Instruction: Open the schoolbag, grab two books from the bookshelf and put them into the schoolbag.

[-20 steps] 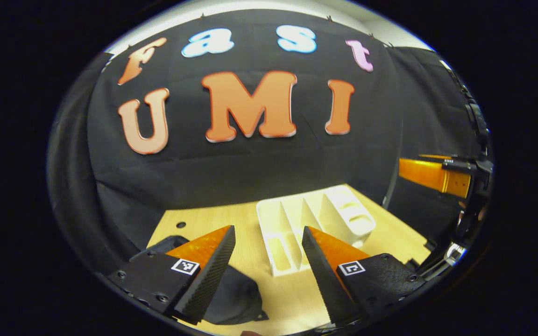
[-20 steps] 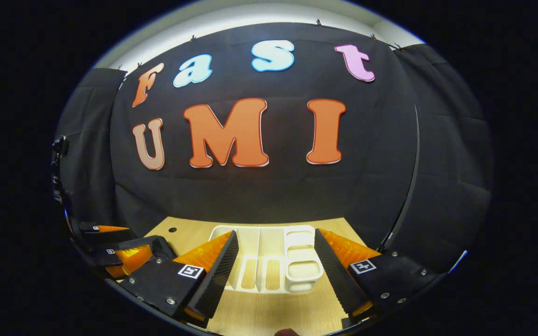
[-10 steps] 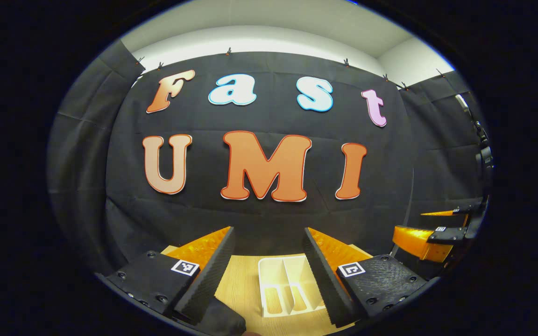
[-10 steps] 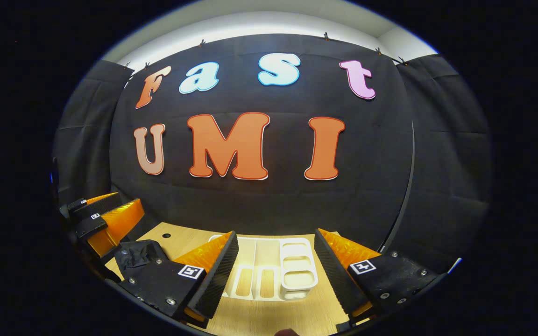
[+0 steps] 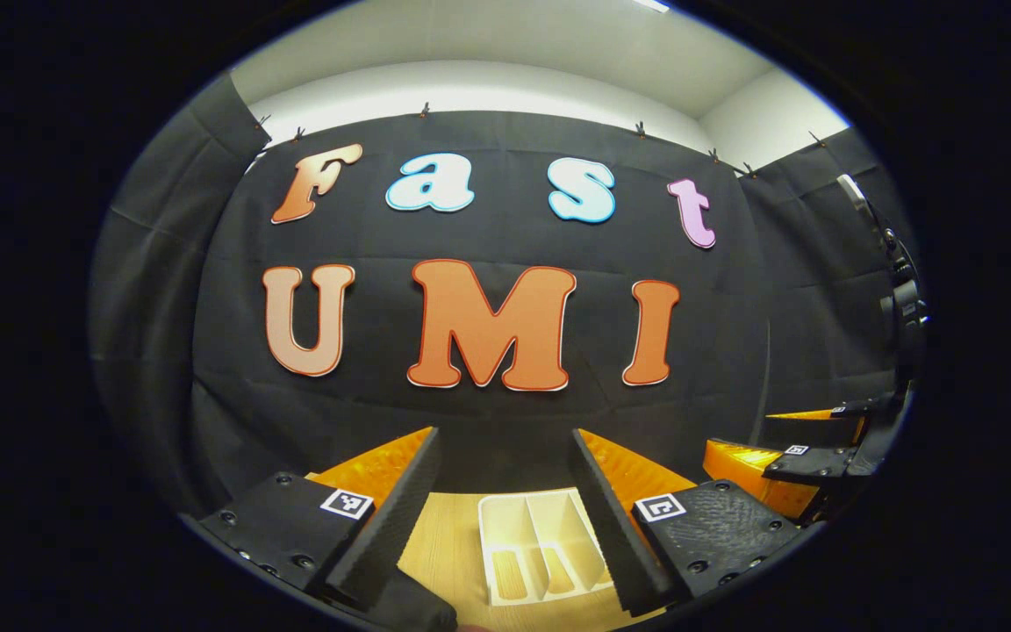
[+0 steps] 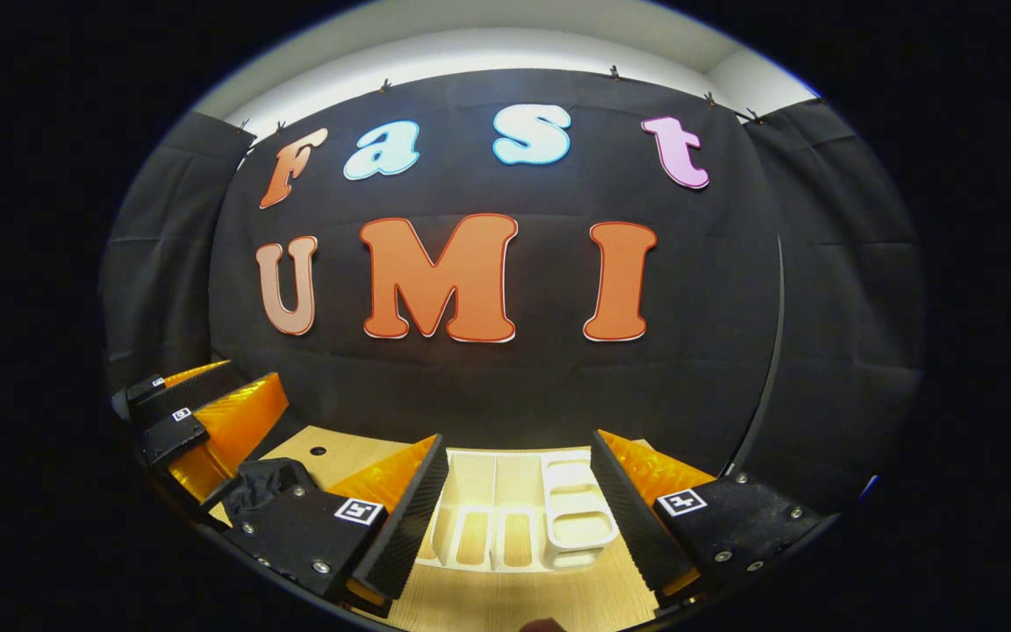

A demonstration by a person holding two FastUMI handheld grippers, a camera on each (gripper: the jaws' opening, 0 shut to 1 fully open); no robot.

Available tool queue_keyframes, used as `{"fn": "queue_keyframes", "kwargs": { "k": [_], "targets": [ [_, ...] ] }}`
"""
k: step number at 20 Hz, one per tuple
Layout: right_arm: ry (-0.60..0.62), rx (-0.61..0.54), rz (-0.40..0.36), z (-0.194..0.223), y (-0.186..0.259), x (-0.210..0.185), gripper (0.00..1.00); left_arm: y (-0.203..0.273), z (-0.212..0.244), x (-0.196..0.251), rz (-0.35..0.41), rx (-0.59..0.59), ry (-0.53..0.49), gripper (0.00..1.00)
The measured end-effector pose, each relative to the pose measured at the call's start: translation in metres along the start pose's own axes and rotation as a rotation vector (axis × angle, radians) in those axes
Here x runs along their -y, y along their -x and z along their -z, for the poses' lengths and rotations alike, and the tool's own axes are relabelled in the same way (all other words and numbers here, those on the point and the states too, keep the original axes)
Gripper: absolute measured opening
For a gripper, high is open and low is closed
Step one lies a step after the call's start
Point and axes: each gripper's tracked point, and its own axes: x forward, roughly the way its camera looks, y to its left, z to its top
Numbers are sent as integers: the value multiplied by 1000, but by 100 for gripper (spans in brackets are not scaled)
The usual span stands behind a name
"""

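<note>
The white bookshelf [image 6: 514,518] sits on the surface [image 6: 505,601] just ahead, between the wide-open, empty right claw [image 6: 519,509] fingers. The left claw [image 5: 505,518] gapes empty too, with the dark schoolbag [image 6: 264,483] low to its left side. Nothing blocks the bookshelf.

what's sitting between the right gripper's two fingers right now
In the right gripper view, the white bookshelf on the wooden table shows in the open right gripper's gap, farther off, ungripped.

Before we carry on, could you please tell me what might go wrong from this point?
1. The white bookshelf shows only bare slots, so a grab there may close on nothing.
2. The schoolbag lies crumpled near the table edge; the open left hand-held gripper could snag or drag its fabric.
3. The open right hand-held gripper faces the bookshelf; lowering it might knock the bookshelf.
</note>
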Motion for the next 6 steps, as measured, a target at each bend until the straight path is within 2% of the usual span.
{"fn": "queue_keyframes", "kwargs": {
  "k": [6],
  "targets": [
    [-2, -6, 7, 7, -5, -4, 98, -3, 3, -9, -18, 0, 5, 92]
  ]
}}
